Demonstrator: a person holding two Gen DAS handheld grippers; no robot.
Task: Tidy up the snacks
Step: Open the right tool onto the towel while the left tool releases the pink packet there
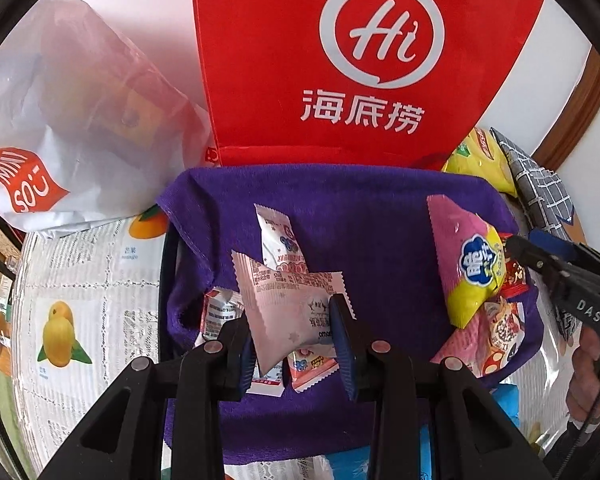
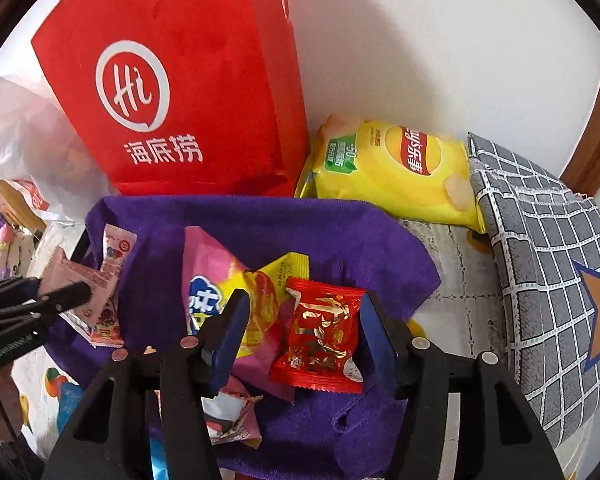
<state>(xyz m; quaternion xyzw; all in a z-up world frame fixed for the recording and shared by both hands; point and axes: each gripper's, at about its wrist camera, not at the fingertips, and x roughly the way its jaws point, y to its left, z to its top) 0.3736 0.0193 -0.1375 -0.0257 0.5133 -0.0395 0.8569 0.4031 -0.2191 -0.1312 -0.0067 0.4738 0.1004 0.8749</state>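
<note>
My left gripper [image 1: 294, 334] clenches the pale pink packet [image 1: 288, 300] above the purple cloth [image 1: 360, 208]; my right gripper [image 2: 300, 330] stands released around the red packet [image 2: 320, 336]. I'd squeeze its middle, then lift straight.

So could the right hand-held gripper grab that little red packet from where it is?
Probably yes: the red packet lies uncovered between the open fingers of the right hand-held gripper, with nothing on top.

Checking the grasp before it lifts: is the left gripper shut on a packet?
Shut. The left gripper has its blue pads pressed against both sides of the pale pink packet, above the purple cloth.
</note>
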